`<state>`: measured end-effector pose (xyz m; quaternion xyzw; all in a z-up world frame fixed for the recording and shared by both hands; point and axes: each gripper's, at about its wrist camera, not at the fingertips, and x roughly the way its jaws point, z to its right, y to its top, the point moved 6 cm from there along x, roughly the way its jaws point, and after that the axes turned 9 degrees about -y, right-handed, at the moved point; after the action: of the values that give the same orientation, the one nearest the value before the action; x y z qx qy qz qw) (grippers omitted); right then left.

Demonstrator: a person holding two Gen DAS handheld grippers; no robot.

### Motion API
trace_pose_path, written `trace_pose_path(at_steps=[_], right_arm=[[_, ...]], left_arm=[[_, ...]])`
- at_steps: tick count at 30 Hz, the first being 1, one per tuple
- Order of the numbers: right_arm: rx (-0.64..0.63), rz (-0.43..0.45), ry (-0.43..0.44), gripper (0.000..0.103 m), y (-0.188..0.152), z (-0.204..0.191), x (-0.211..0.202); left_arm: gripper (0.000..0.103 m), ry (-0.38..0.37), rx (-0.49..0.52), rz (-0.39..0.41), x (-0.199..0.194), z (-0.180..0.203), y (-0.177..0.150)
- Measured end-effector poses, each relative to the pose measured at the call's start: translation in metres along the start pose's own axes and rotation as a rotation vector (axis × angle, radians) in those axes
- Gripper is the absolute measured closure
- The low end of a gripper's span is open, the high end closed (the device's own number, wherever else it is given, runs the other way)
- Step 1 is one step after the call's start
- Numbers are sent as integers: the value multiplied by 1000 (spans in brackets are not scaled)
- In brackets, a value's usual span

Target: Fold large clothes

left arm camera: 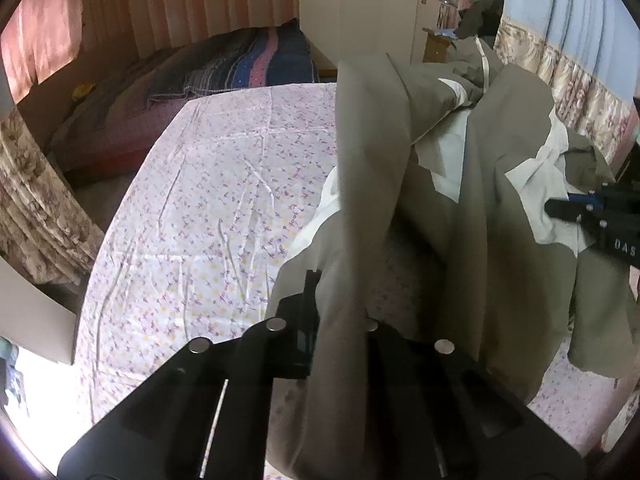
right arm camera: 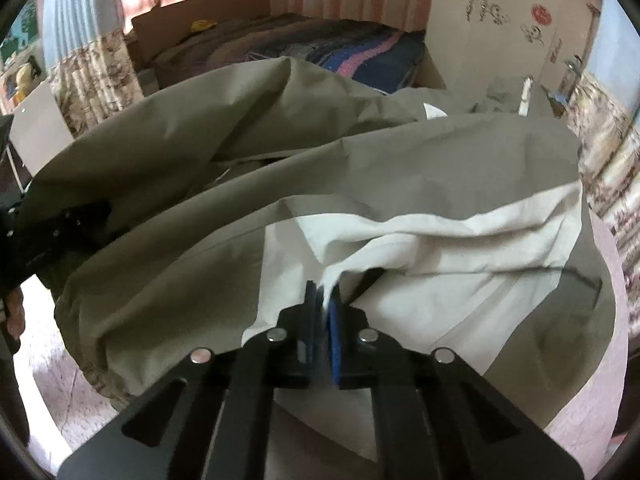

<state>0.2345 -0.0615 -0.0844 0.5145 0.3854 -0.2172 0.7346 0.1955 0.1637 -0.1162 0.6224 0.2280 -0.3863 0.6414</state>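
Right wrist view. My right claw (right arm camera: pixel 325 300) is closed on a white fold of the large garment (right arm camera: pixel 360 160), its blue pads pinching the cloth. The garment, olive-grey outside with a white lining (right arm camera: pixel 460 248), spreads across the floral bed sheet (right arm camera: pixel 52 392) from left to right. At the left edge my left claw (right arm camera: pixel 60 232) reaches into the olive cloth; its tips are hidden. Far beyond lie a striped blanket (right arm camera: pixel 360 56) and a cabinet (right arm camera: pixel 500 20) with decals.
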Motion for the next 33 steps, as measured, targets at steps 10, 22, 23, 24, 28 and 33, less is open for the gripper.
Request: trace_pose_path(at_steps=[10, 22, 23, 24, 28, 33], right_arm=[[60, 246, -181, 102, 14, 76, -87], [319, 98, -913, 101, -77, 359, -125], [326, 54, -940, 102, -89, 381, -119], [340, 7, -946, 102, -103, 402, -109], [416, -147, -841, 100, -148, 442, -61], [629, -96, -651, 96, -185, 425, -68]], left_arm=[[103, 52, 25, -15, 3, 2, 6], [103, 179, -70, 31, -2, -24, 33], [103, 193, -78, 38, -4, -27, 36], [103, 208, -84, 44, -6, -29, 39], [101, 218, -120, 43, -3, -40, 43], [36, 217, -118, 53, -9, -17, 32]])
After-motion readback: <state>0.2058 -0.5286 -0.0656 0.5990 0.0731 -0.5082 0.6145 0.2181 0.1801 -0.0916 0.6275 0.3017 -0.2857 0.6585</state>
